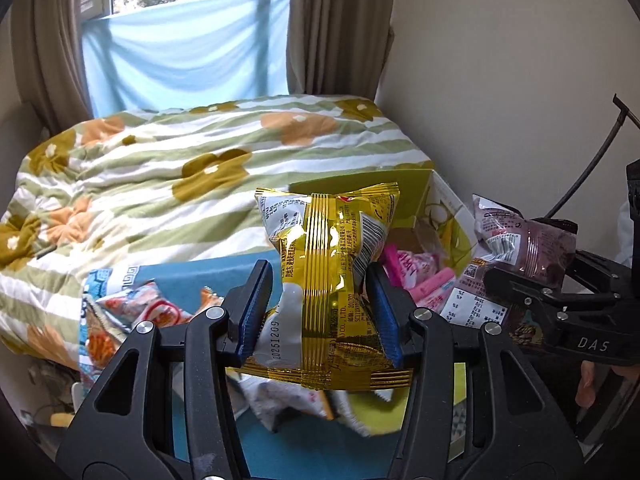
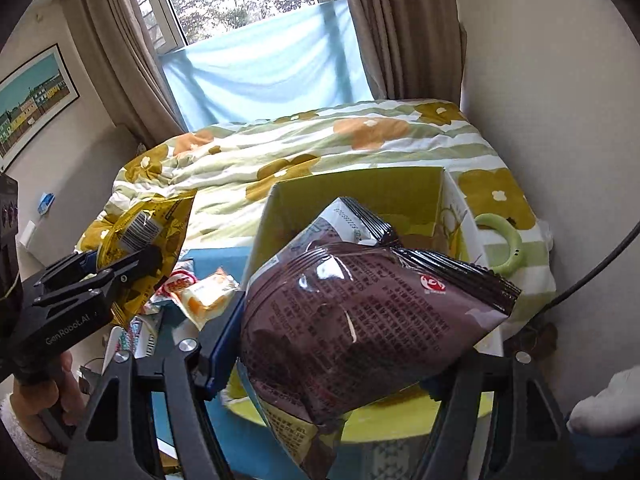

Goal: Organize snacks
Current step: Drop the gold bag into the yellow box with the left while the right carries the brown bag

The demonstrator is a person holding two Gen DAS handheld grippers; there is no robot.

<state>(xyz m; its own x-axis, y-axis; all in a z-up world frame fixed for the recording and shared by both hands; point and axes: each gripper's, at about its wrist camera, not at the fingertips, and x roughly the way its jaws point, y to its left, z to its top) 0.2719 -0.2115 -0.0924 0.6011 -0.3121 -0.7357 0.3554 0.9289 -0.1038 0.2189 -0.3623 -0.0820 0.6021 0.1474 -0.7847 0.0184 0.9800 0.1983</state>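
Note:
A gold and white snack packet (image 1: 324, 280) stands upright between the blue pads of my left gripper (image 1: 316, 312), which is shut on its pinched middle. My right gripper (image 2: 352, 344) is shut on a puffy maroon snack packet (image 2: 360, 320), held tilted over the open green box (image 2: 360, 192). In the left wrist view the maroon packet (image 1: 524, 240) and right gripper (image 1: 532, 296) hang at the right, beside the green box (image 1: 404, 196) with pink packets (image 1: 416, 276) inside. The right wrist view shows the gold packet (image 2: 148, 236) and left gripper (image 2: 116, 276) at the left.
Several loose snack packets (image 1: 148, 312) lie on a blue surface (image 1: 188, 276) below the grippers. Behind is a bed with a floral striped quilt (image 1: 180, 168), curtains and a window. A green ring (image 2: 504, 244) rests on the quilt right of the box. A wall stands close on the right.

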